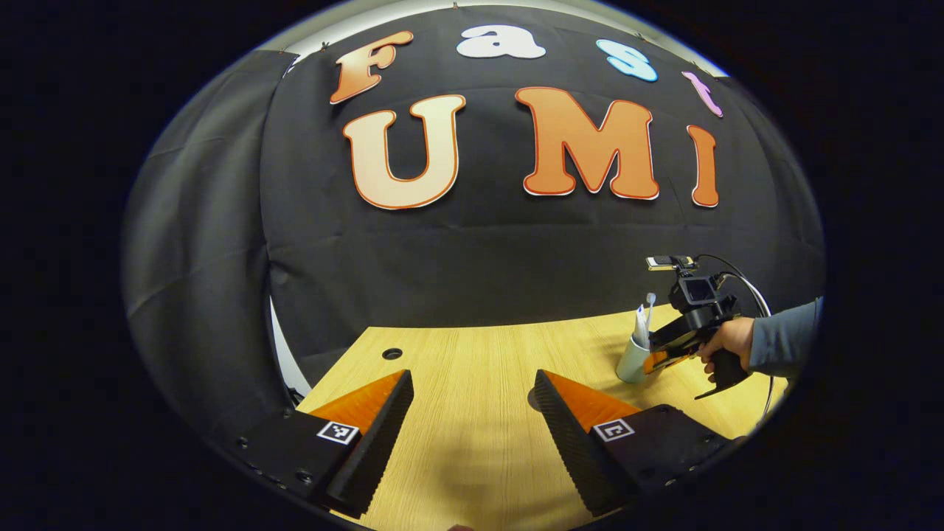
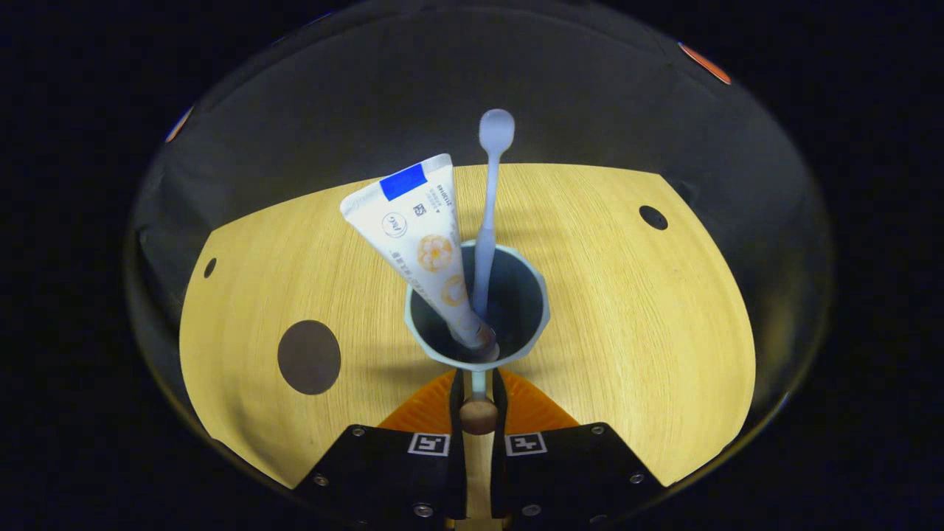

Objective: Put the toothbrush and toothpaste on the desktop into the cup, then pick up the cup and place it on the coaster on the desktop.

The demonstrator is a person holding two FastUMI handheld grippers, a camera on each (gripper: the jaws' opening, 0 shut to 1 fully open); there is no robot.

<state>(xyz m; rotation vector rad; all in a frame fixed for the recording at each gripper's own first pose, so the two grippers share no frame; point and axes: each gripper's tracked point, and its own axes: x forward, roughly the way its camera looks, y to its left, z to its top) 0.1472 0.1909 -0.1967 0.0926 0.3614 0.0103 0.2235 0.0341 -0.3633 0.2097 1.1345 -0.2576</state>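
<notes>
Between the fingers of the right claw [image 2: 478,394] sits the handle of the cup [image 2: 478,306], the two fingers drawn close together and clamped on it, with a small round knob just behind the grip. Toothpaste [image 2: 422,247] and toothbrush [image 2: 487,214] both stand inside the cup already, the tube leaning to one side, the brush nearly upright beside it. So the loading appears finished, and the step in hand is, by my reading, the carrying of the cup. Whether it has left the table I cannot tell. A dark round coaster [image 2: 309,357] lies flat on the wood, well apart from the cup, off to the left in the right gripper view. The next move calls for a level carry across to that disc, kept steady so the tall contents do not tip out, then a gentle setting down on its middle.

Seen from the left gripper view, the left claw [image 1: 472,391] hangs wide apart over bare wood, holding nothing. Farther off, a hand [image 1: 726,343] in a grey sleeve grips the right claw against the cup. The table [image 2: 627,310] is pale wood grain with small cable holes near its far edge. Black cloth closes the booth behind.
</notes>
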